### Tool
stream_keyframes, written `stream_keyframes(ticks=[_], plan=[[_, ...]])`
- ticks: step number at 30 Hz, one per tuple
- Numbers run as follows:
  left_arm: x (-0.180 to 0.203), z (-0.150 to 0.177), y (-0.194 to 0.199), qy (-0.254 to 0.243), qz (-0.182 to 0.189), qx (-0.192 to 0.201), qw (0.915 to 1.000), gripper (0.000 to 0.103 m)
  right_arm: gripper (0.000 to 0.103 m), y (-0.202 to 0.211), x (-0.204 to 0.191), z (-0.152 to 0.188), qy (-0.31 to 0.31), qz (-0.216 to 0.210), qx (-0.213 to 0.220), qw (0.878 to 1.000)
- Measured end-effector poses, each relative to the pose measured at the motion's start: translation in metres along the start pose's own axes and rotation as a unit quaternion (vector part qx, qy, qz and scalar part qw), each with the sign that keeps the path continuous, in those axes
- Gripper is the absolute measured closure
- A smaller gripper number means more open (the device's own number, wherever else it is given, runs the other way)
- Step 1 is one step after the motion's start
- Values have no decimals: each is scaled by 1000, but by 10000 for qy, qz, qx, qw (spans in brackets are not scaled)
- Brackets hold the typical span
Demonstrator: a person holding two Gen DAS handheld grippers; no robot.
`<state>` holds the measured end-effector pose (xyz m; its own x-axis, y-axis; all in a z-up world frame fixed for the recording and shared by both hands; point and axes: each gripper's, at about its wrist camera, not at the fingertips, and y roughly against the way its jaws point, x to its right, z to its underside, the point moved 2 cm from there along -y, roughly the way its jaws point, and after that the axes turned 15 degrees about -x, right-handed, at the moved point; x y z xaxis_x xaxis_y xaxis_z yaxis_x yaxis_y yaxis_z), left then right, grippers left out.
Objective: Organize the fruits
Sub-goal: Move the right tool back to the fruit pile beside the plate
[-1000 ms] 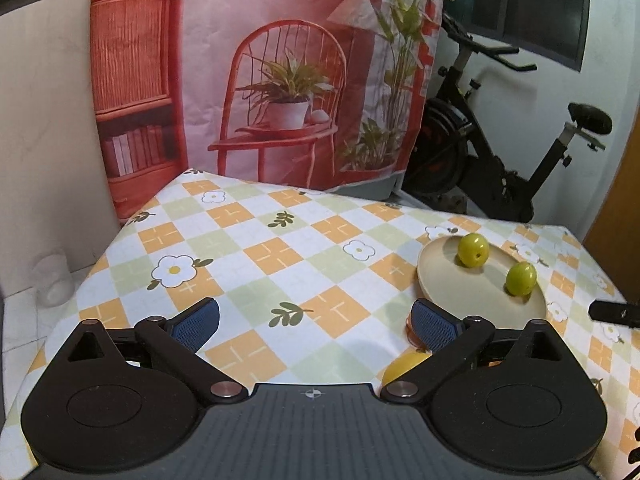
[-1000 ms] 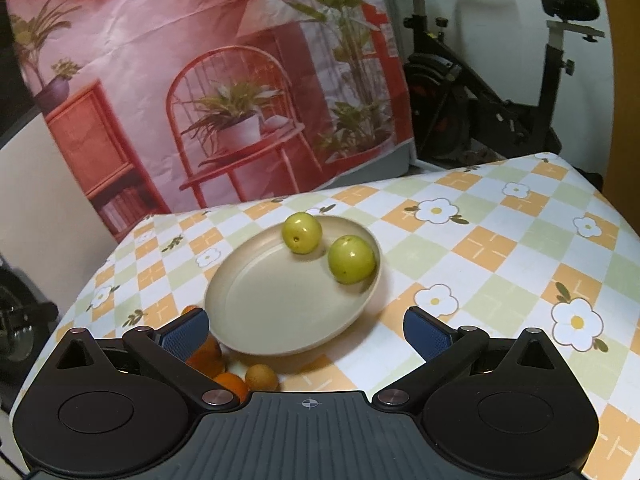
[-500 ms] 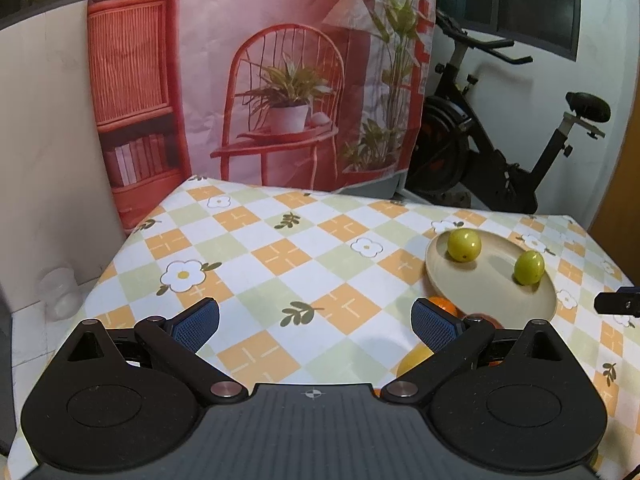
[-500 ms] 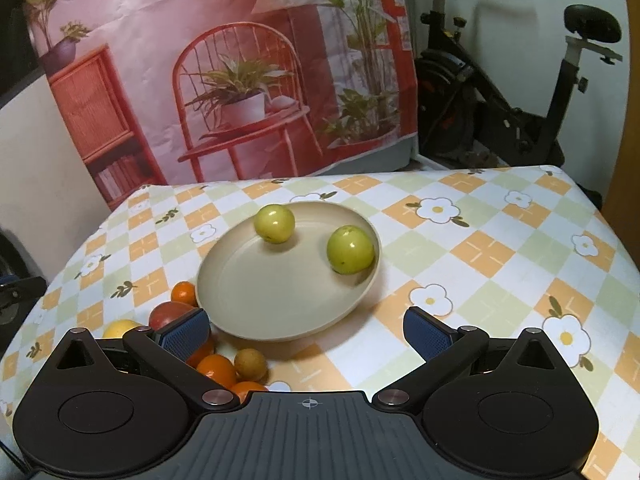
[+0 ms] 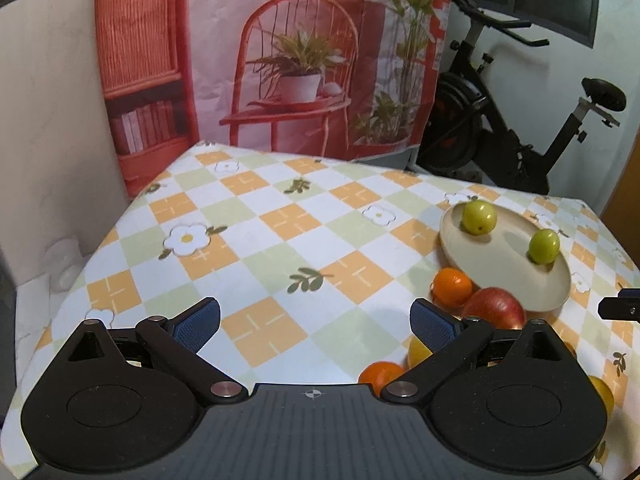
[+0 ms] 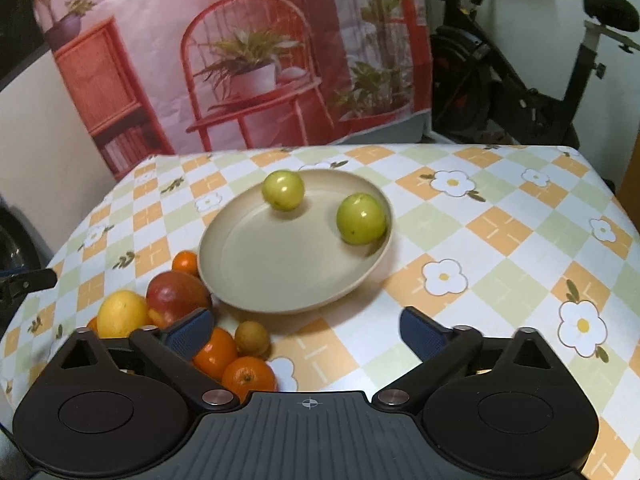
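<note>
A beige plate (image 6: 288, 272) (image 5: 508, 276) holds two green fruits (image 6: 283, 190) (image 6: 361, 219), also seen in the left wrist view (image 5: 479, 217) (image 5: 544, 246). Beside the plate's near-left rim lies a pile: a red apple (image 6: 176, 294) (image 5: 496, 308), a yellow lemon (image 6: 120, 314), several oranges (image 6: 248, 376) (image 5: 452, 286) and a small brown fruit (image 6: 252, 338). My right gripper (image 6: 306, 330) is open and empty, above the near rim of the plate. My left gripper (image 5: 316, 322) is open and empty, left of the pile.
The table wears a checked flower cloth (image 5: 280, 240). A printed backdrop (image 5: 280, 60) hangs behind it. An exercise bike (image 5: 520, 132) stands at the back right. A white wall (image 5: 52, 140) runs along the left edge.
Both grippers have drawn back and risen, so the fruit pile beside the plate has come more into view. Both stay open; nothing was taken hold of.
</note>
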<state>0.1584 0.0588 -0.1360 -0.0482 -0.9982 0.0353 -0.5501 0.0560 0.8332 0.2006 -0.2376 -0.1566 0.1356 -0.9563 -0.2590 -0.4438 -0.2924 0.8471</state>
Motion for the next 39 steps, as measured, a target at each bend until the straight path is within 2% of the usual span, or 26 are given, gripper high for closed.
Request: stream_keyframes(ticks=[5,11,15,17,30,39], plan=[[-2,4,-7,-18,93,-182,9998,19,33,-8,-4,0,50,-279,-289,9992],[3,8,-9,-251,185,-201,9993,34,60,-16,-10,2,143,-456,-607,9970],[4,12,-12,-310,253,-248,9989,44,63,-20,-13,3,227,-453,-771,9957],[4,14,-14,-298,289,-272,9988,45,63,-22,-14,4,248,-452,-852,9950],[5,19,-15,-315,437,-334,9980,45,63,-37,-24,8,380,-607,-1207,9901],[7,22,-17,-334,535,-419,9971,45,68,-45,-15,10,91,-818,-1257,9887]])
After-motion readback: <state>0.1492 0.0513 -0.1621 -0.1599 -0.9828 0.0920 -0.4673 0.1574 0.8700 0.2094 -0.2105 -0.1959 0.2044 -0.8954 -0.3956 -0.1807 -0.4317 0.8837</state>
